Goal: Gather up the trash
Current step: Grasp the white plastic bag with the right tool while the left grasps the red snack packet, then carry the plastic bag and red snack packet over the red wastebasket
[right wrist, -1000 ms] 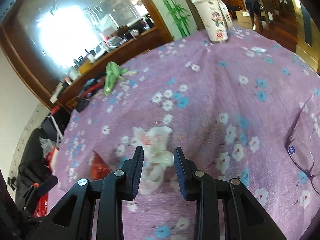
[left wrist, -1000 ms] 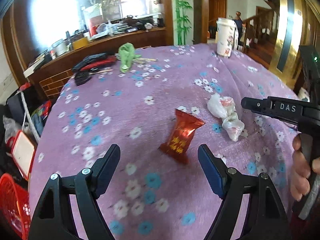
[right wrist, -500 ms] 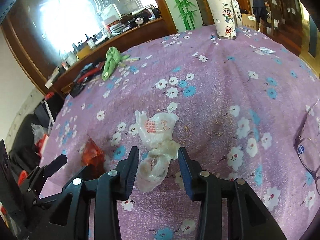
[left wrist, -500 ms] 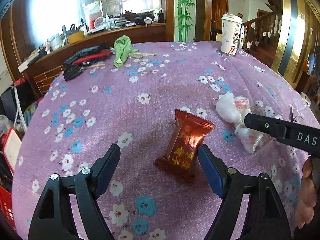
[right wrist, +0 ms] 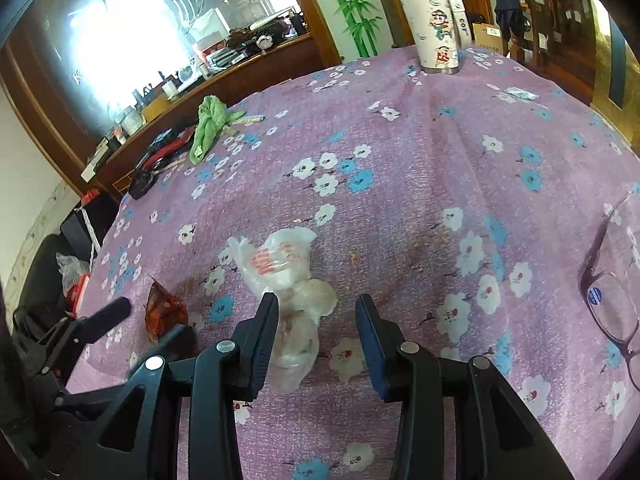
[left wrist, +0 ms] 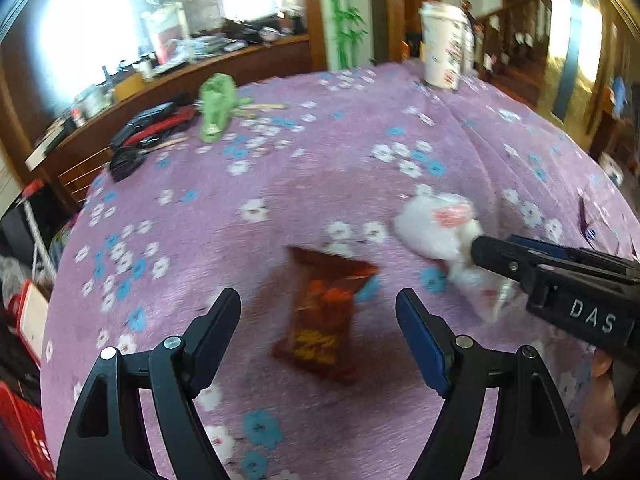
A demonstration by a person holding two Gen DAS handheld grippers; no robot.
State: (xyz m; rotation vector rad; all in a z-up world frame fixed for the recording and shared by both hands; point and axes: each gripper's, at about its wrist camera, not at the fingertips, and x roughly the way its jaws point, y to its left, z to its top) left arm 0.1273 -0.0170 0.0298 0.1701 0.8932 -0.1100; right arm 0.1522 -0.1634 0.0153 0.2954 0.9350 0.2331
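A red snack wrapper lies on the purple flowered tablecloth, between the spread fingers of my left gripper, which is open and touches nothing. To its right a crumpled white plastic bag lies under the tip of my right gripper. In the right wrist view the bag reaches in between the fingers of the right gripper. It rests against the left finger, with a clear gap to the right one. The red wrapper and the left gripper's fingertip show at the lower left.
A tall lidded paper cup stands at the table's far edge. A green cloth and black-and-red tools lie far left. Eyeglasses lie at the right edge. A red basket sits below the table's left side.
My left gripper has come forward and down, so the red wrapper now lies between its fingers. The right gripper's jaws have widened around the plastic bag.
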